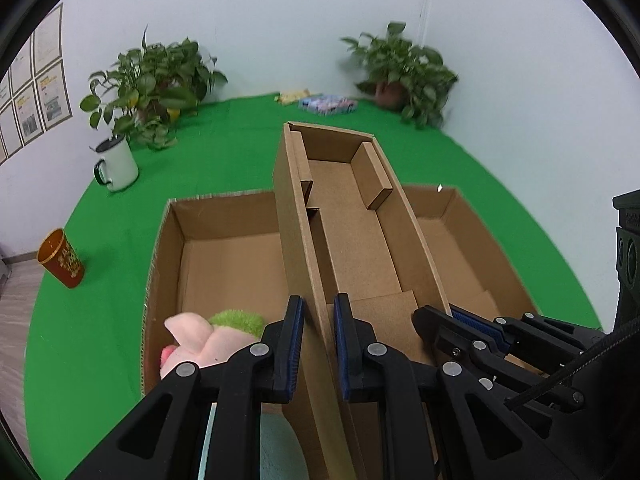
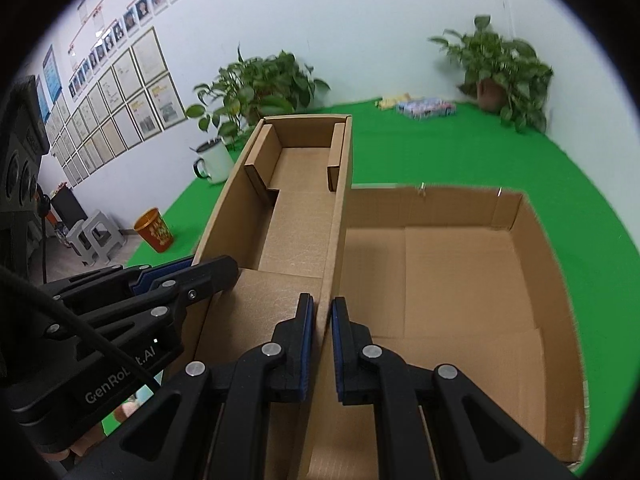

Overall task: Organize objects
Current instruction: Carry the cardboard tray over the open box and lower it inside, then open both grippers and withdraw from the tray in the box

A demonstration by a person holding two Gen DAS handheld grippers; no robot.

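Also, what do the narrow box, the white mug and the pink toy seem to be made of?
Narrow box: plain brown cardboard, matte; folded flaps and a raw edge show.
White mug: looks like enamelled metal, glossy with a dark rim and handle; ceramic is possible.
Pink toy: soft plush fabric, fuzzy, with a green tuft on top.

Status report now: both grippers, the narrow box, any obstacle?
Left gripper and right gripper each shut on a narrow box wall. Box held over big carton. Plush toy inside carton, left side.
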